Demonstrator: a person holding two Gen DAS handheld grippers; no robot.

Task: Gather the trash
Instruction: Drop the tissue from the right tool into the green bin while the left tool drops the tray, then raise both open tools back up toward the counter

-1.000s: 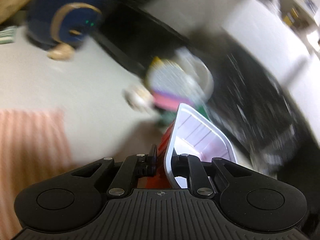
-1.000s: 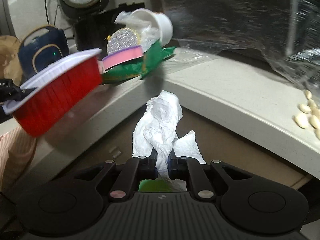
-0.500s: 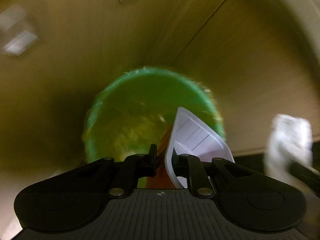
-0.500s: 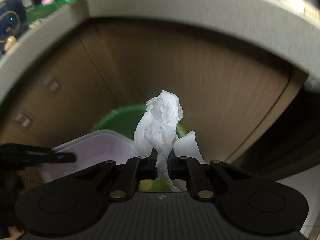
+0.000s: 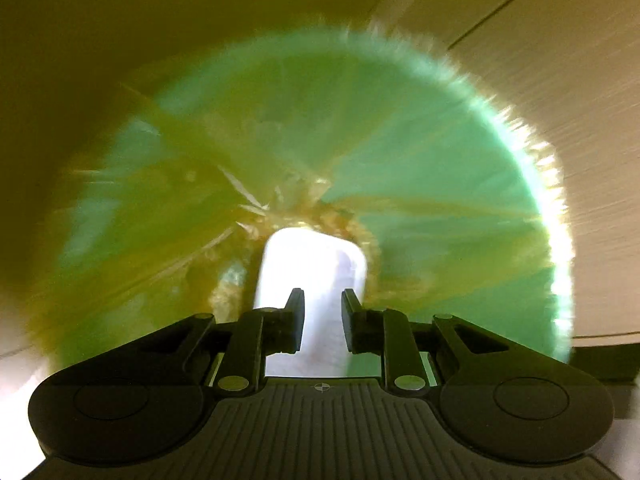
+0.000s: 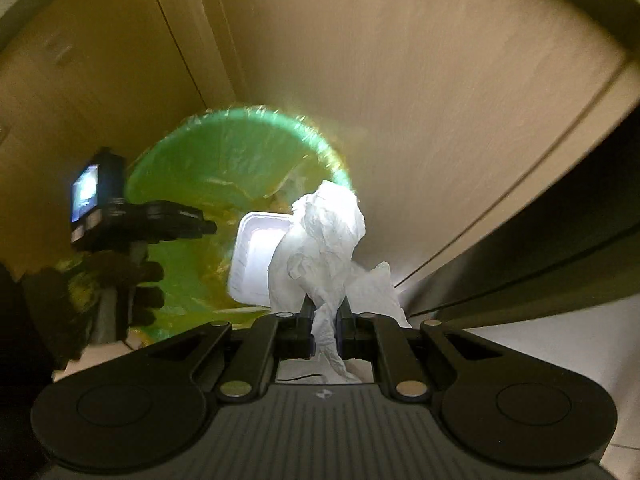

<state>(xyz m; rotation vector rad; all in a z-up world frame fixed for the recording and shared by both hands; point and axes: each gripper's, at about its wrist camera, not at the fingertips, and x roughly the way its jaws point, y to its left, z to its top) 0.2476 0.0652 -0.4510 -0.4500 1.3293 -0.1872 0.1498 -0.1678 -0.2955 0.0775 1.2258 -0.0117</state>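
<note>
Over the round bin lined with a green plastic bag (image 5: 440, 152), the left gripper (image 5: 322, 300) has its fingers parted, and the white rectangular plastic tray (image 5: 312, 264) lies loose inside the bin beyond them. Just to the right, the right gripper (image 6: 324, 312) pinches crumpled white tissue paper (image 6: 324, 232). The dropping step looks underway; next, the tissue needs carrying above the bin mouth before release.

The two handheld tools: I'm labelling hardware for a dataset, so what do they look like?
Both the left tool and the right tool are matte black, with a ribbed centre plate bearing a small crosshair mark, round side housings, silver pivot rivets and angular linkage arms. The right-wrist view shows the left one's camera screen glowing blue.
</note>
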